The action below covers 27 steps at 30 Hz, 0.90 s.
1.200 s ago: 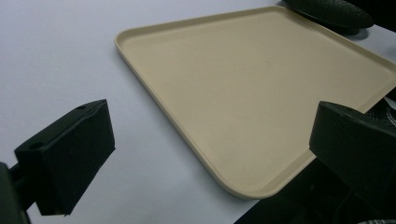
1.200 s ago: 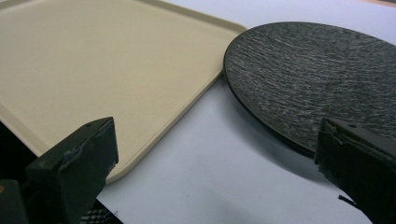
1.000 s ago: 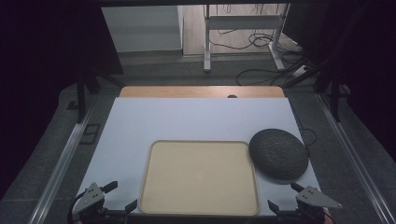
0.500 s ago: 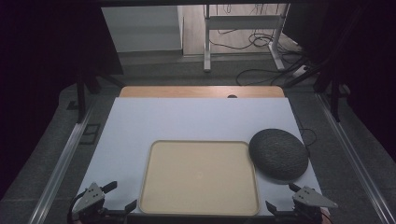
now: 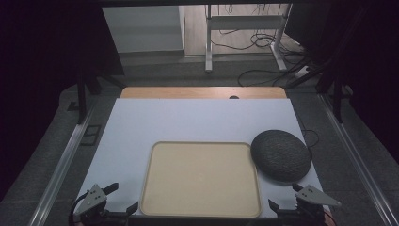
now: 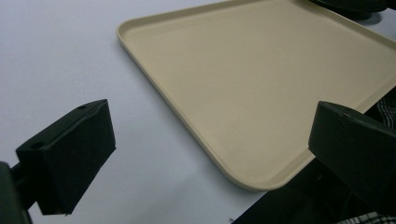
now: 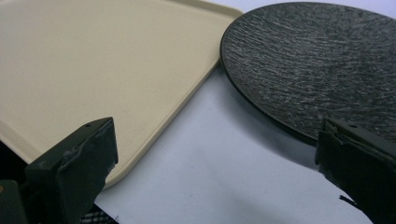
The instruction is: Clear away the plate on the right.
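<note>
An empty beige tray [image 5: 202,181] lies near the front of the white table top [image 5: 197,120]. A dark, textured round plate [image 5: 281,154] rests just right of it, close to the tray's right rim. My left gripper [image 5: 123,197] is open at the tray's front left corner, with nothing between its jaws. In the left gripper view the tray [image 6: 261,79] lies ahead of the open left gripper [image 6: 205,140]. My right gripper [image 5: 283,195] is open at the front right. In its own view the right gripper [image 7: 217,158] spans the gap between tray [image 7: 93,60] and plate [image 7: 317,60].
A wooden strip [image 5: 202,92] borders the table's far edge. Metal rails [image 5: 63,160] run along both sides. Beyond the table are a desk frame [image 5: 244,28] and loose cables [image 5: 263,70] on the floor. The surroundings are dark.
My right gripper has shifted slightly to the left, toward the tray's corner. The left gripper, tray and plate have not moved.
</note>
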Each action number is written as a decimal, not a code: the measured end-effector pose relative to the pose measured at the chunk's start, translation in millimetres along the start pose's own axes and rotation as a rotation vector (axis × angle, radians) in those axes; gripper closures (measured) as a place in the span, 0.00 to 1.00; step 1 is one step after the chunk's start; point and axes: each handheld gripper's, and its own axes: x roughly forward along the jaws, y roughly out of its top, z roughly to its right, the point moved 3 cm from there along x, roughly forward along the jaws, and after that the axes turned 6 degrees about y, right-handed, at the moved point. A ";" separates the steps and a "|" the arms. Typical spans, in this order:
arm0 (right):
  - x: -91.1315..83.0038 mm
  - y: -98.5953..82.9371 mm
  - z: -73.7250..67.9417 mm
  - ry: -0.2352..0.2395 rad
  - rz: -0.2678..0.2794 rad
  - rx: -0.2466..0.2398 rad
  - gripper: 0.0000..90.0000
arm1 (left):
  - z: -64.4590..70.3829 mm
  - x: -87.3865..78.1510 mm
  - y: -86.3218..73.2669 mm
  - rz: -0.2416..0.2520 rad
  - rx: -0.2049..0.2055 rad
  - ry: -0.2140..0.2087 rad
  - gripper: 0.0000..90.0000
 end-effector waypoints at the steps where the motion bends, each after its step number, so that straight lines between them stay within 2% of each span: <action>1: 0.7 0.8 0.9 -0.008 -0.002 0.000 0.00 | -0.1 0.1 0.0 0.000 -0.001 0.000 0.00; 14: 12.9 3.0 8.6 -0.064 -0.041 0.018 0.00 | 0.0 0.9 0.0 -0.006 0.000 -0.002 0.00; 20: 17.6 4.7 12.3 -0.093 -0.097 -0.033 0.00 | -0.1 1.1 0.0 -0.007 0.000 -0.003 0.00; 21: 20.1 4.6 11.4 -0.117 -0.123 -0.065 0.01 | 0.0 1.1 0.1 -0.007 0.000 -0.002 0.00; 27: 21.4 6.7 7.2 -0.188 -0.159 -0.174 0.14 | 0.0 1.1 0.1 -0.007 0.002 -0.003 0.00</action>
